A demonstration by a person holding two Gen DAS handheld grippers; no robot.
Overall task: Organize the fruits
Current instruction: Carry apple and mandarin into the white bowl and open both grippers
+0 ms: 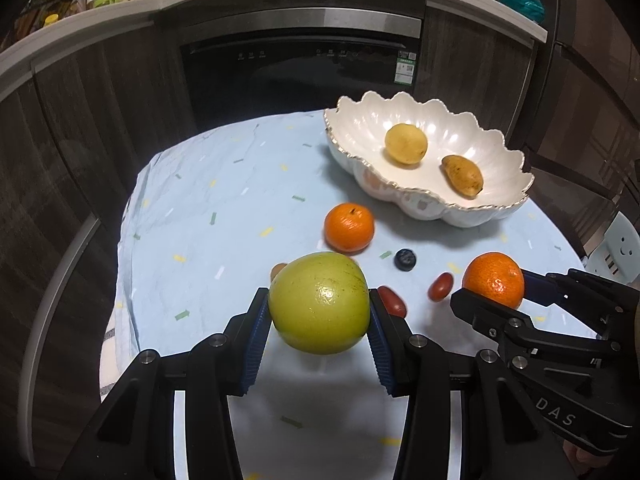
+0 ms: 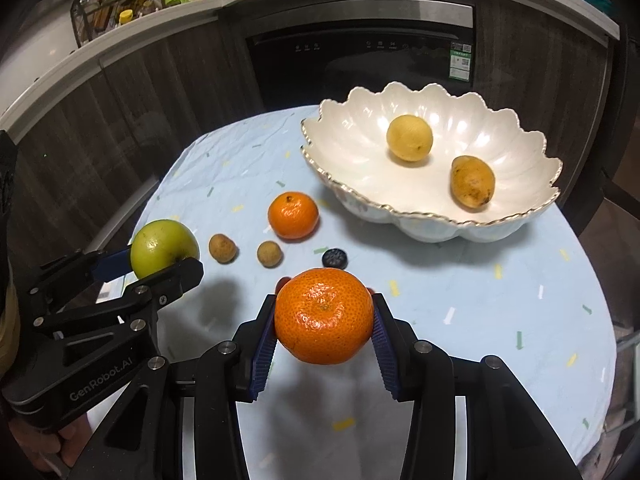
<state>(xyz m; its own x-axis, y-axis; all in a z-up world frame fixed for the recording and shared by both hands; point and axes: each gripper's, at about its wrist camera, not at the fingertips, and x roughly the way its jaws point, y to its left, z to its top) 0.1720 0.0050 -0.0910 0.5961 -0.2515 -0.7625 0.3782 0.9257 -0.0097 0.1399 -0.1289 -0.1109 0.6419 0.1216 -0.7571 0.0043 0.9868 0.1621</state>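
Above the worktop (image 1: 208,240), left hand-held gripper (image 1: 319,312) clamps a green apple (image 1: 319,304); right hand-held gripper (image 2: 325,316) clamps a mandarin (image 2: 324,316). Transport step, I'd say: carry both to the bowl (image 2: 360,120) at 1 o'clock, release clear of the two fruits inside.

Cloth-covered table (image 2: 460,300): bowl (image 2: 360,196), loose fruits (image 2: 293,216)

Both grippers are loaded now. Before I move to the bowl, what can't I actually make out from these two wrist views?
- Left wrist view: the green apple in the left gripper hides most of one small brown fruit and part of a red one.
- Right wrist view: the held orange in the right gripper covers the red fruits almost fully.
- Both views: the bowl's near wall hides the cloth behind it.
- Small dark fruit: too small to identify.
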